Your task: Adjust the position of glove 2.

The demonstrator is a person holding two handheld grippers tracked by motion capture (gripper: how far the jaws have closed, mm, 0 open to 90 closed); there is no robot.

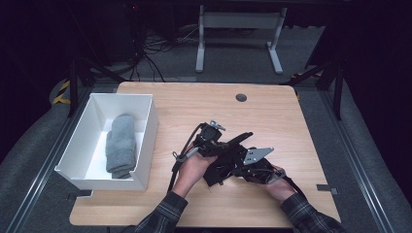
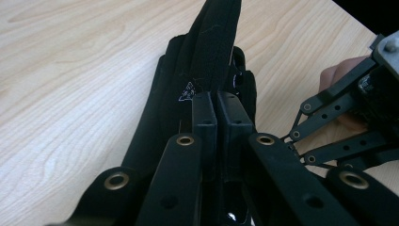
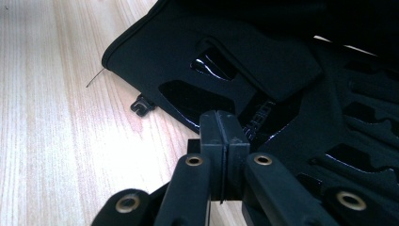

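A: Starting at the left, what's there?

B: A white box sits at the left edge of the surface, with a grey glove lying inside it. Well apart from it, right of centre and toward the near edge, is a black glove, with both grippers on it.

A: And the left hand-held gripper?

B: Clenched. In the left gripper view its jaws meet over a raised fold of the black glove, which stands up past them while the rest lies on the wood. I'd say it is pinching that fold, though black on black makes it hard to be sure how much fabric is caught.

A: The right hand-held gripper?

B: Also clenched, jaws pressed together at the cuff end of the black glove, where the glossy trim shows. It seems to nip the edge of the material; I can't tell how firmly.

A: So which step is this?

B: I judge it as folding or straightening the glove, held at two ends, ahead of putting it with the grey one.

A: What does the next move need?

B: Both grips kept tight, the glove lifted evenly so it doesn't sag, then carried left, over the box wall.
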